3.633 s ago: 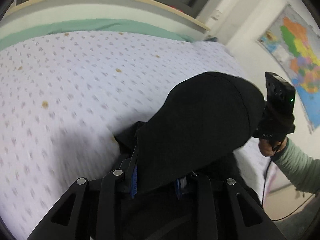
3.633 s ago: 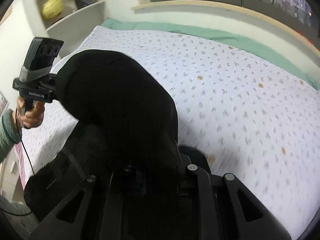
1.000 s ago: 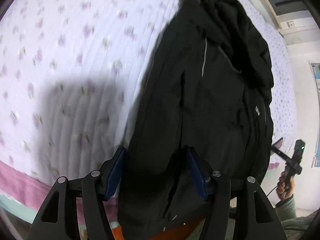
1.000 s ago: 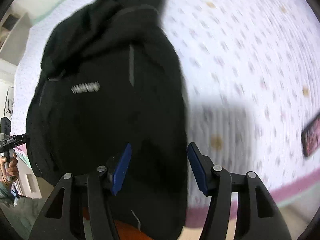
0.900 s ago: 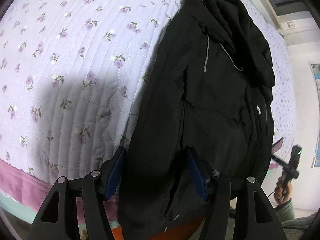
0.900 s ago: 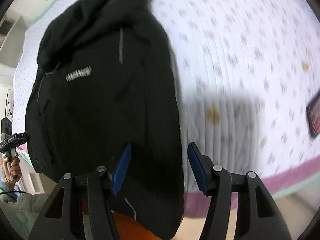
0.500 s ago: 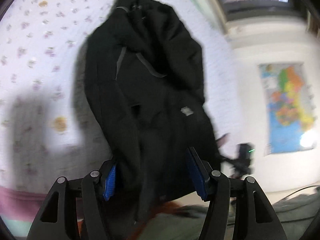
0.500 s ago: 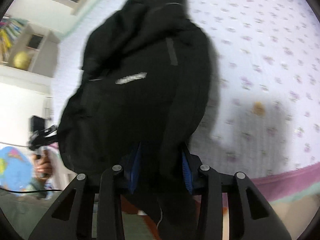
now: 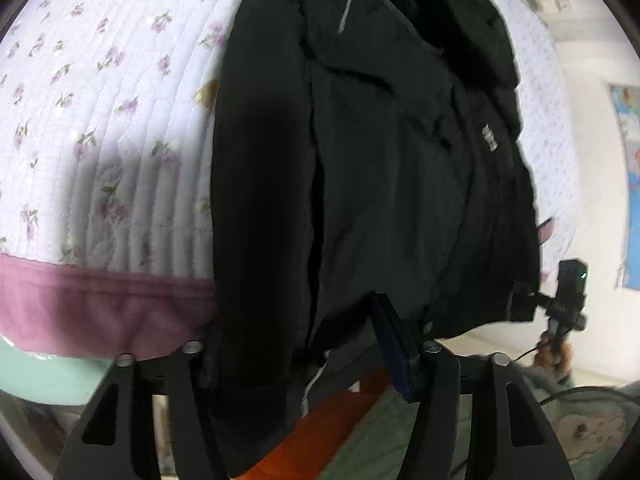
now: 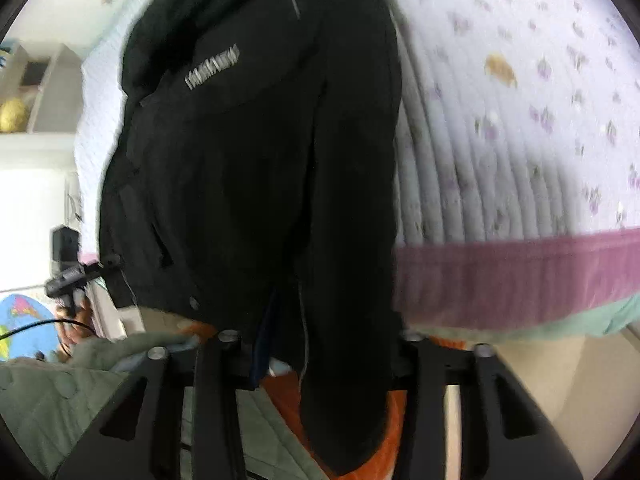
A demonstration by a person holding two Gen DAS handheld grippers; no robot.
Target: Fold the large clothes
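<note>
A large black hooded jacket [image 9: 400,160] lies spread on the bed, hood far, hem hanging over the near edge. In the right wrist view the jacket [image 10: 248,152] shows a grey chest logo. My left gripper [image 9: 304,344] has the hem and left sleeve between its fingers; only its right blue pad [image 9: 394,344] shows, so I cannot tell its closure. My right gripper [image 10: 324,344] has the hem and right sleeve between its fingers, with the fabric covering one side. Each gripper appears small at the other view's edge, the right gripper [image 9: 560,308] and the left gripper [image 10: 76,272].
The bed has a white quilt with purple flowers [image 9: 100,100], a mauve border [image 9: 100,304] and a green sheet below [image 10: 600,320]. The person's green sleeve and orange clothing [image 10: 340,400] sit under the grippers. A map [image 9: 632,184] hangs on the right wall, shelves [image 10: 36,92] at left.
Both grippers have pulled back and lower past the bed's near edge with the jacket hem; the mauve border now shows. Earlier they held the jacket bunched above the bed.
</note>
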